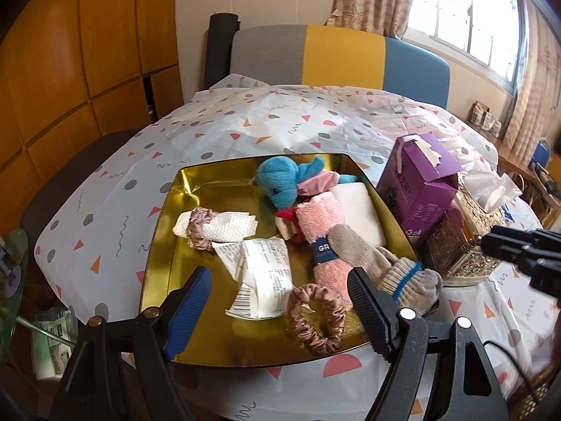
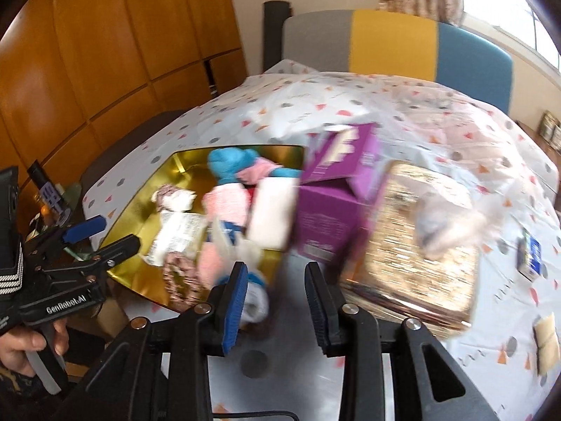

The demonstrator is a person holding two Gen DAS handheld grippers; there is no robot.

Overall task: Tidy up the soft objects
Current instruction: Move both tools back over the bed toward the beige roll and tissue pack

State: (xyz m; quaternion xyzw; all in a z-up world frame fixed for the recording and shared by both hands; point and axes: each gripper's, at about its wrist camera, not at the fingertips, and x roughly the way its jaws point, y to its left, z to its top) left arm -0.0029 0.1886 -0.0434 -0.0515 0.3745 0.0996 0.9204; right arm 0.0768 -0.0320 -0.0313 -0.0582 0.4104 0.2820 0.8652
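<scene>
A gold tray (image 1: 164, 231) holds soft things: a blue plush toy (image 1: 280, 182), a pink fuzzy sock (image 1: 319, 224), a white pad (image 1: 357, 207), a white cloth with a scrunchie (image 1: 217, 226), a white packet (image 1: 266, 277), a pink scrunchie (image 1: 315, 319) and a knit glove (image 1: 392, 270) lying over the tray's right rim. My left gripper (image 1: 280, 308) is open and empty above the tray's near edge. My right gripper (image 2: 275, 301) is open and empty just right of the tray (image 2: 140, 210), near the glove (image 2: 254, 294). The right wrist view is blurred.
A purple box (image 1: 417, 186) and a gold tissue holder (image 1: 463, 238) stand right of the tray. A patterned cloth (image 1: 245, 122) covers the table. A colourful chair (image 1: 336, 56) stands behind. A small blue box (image 2: 531, 256) and a beige packet (image 2: 547, 343) lie at the right.
</scene>
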